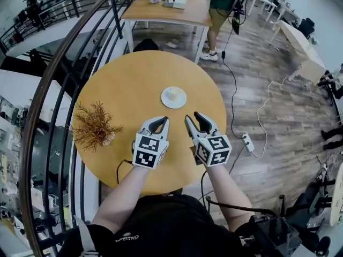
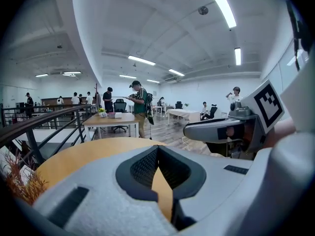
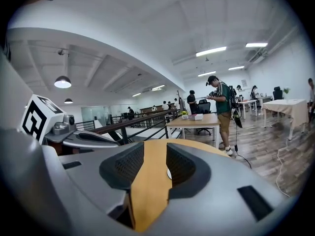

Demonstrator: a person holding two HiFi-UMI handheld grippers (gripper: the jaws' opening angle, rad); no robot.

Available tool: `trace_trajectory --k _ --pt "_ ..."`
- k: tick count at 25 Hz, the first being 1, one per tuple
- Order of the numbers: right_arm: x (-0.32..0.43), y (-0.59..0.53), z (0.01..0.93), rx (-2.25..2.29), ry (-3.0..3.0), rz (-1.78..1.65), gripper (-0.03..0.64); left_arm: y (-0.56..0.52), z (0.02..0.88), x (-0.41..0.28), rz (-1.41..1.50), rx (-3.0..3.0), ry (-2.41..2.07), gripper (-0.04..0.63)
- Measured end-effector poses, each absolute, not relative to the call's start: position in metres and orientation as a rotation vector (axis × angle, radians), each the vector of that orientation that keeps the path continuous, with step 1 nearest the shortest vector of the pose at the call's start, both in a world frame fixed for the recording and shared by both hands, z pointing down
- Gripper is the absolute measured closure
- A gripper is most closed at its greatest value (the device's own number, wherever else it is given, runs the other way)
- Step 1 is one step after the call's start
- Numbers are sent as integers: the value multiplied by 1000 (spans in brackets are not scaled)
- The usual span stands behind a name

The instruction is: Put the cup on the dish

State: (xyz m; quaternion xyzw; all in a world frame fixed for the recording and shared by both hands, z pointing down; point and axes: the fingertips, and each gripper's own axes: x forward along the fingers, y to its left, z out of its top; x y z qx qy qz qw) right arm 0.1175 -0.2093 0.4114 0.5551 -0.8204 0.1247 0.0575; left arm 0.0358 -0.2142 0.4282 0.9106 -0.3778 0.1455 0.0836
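Note:
A small white dish (image 1: 173,97) lies near the middle of the round wooden table (image 1: 123,84), and a pale cup (image 1: 173,93) stands on it. Both grippers hover over the table's near part, short of the dish and apart from it. My left gripper (image 1: 159,121) has its jaws closed together with nothing in them; in its own view the left gripper (image 2: 157,150) shows only a thin wedge of table behind the tips. My right gripper (image 1: 192,116) is open and empty; in its view the right gripper (image 3: 155,149) frames bare tabletop and a sliver of the dish (image 3: 169,173).
A dried rust-coloured plant (image 1: 95,126) stands at the table's left edge. A curved railing (image 1: 59,74) runs along the left. Beyond are a rectangular table (image 1: 161,9) and a standing person (image 1: 220,9). A cable and power strip (image 1: 248,142) lie on the floor to the right.

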Motion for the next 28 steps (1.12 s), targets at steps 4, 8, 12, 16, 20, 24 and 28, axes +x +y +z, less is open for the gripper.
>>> trace_trajectory --k 4,8,12,16,20,24,28 --pt "110 -204 381 1690 -2520 297 483 -215 401 35 388 2753 -1145 588" --pt "103 -199 363 1687 -2536 238 489 -217 387 32 357 2769 -1154 588" --pt "101 -192 355 1695 -2551 209 506 -212 379 32 333 2786 -1157 588" --pt "101 -188 350 1698 -2557 195 520 -210 374 33 315 2798 -1156 588" --pt "100 -190 349 1696 -2563 190 520 -213 371 32 306 2805 -1154 588" --pt "98 -189 350 1692 -2562 193 520 -213 371 31 283 2789 -1138 589" --pt "96 -188 350 1685 -2563 196 520 -211 369 30 284 2793 -1138 588"
